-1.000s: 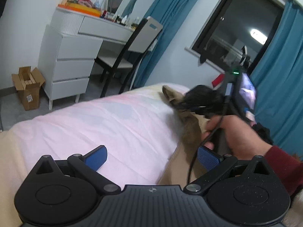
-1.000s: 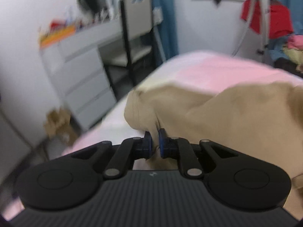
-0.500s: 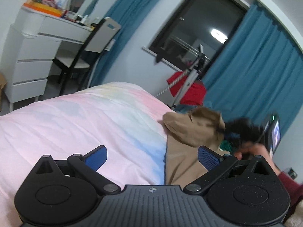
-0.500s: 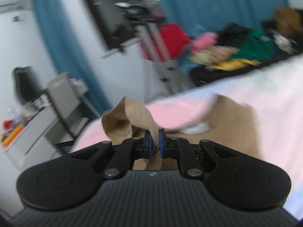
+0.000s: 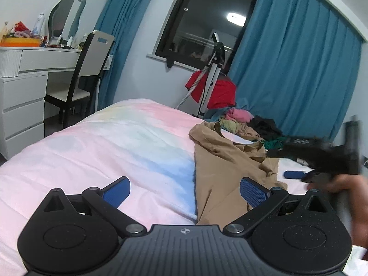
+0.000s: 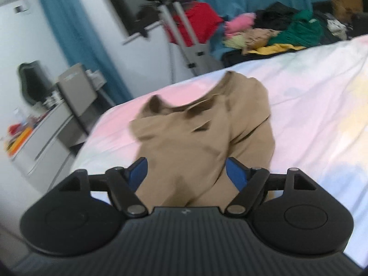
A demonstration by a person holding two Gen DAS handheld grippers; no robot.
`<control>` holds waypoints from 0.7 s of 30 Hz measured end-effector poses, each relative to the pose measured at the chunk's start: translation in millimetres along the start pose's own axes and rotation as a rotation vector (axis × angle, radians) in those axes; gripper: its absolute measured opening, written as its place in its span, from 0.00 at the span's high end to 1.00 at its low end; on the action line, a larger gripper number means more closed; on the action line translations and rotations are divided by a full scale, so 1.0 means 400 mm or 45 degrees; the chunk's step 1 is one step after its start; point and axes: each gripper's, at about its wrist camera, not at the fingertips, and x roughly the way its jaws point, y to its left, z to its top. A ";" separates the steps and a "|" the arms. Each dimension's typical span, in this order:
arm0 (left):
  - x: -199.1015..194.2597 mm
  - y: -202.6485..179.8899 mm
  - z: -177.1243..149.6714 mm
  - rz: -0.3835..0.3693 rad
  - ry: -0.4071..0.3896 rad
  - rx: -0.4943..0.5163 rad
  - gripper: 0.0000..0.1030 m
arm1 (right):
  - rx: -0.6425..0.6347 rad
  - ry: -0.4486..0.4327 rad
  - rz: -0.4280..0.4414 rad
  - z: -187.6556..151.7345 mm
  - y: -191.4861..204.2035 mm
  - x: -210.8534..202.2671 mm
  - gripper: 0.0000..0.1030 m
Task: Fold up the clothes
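Note:
A tan garment [image 5: 220,161] lies crumpled on the pastel pink bed cover [image 5: 115,147], its collar toward the far edge. In the right wrist view the same tan garment [image 6: 197,142] spreads out ahead of my right gripper [image 6: 186,172], whose jaws are opening; the cloth lies between the blue pads without being pinched. My left gripper [image 5: 184,189] hovers open over the bed, its right pad above the garment's near edge, nothing held. In the left wrist view the right gripper [image 5: 322,161] shows blurred at the right, held by a hand [image 5: 345,184].
A heap of mixed clothes [image 6: 283,30] sits beyond the bed's far edge, beside a tripod [image 5: 211,78] draped with a red garment. A white dresser [image 5: 20,92] and chair [image 5: 85,69] stand at the left. Blue curtains frame a dark window.
The right gripper swung the tan garment across the bed, then opened and let it drop onto the cover. The left gripper panned right, staying open.

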 end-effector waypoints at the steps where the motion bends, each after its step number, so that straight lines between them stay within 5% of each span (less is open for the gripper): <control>1: 0.003 0.001 0.003 -0.002 0.004 0.005 0.01 | -0.014 -0.002 0.019 -0.014 0.021 -0.040 0.25; 6: -0.038 -0.024 0.001 -0.005 -0.029 0.143 0.01 | -0.088 -0.001 0.071 -0.083 0.081 -0.236 0.25; 14: -0.112 -0.091 -0.012 -0.087 0.051 0.230 0.01 | -0.115 -0.091 0.086 -0.192 0.075 -0.485 0.25; 21: -0.101 0.017 -0.003 -0.007 0.298 -0.093 0.01 | 0.083 -0.051 0.052 -0.247 -0.043 -0.492 0.23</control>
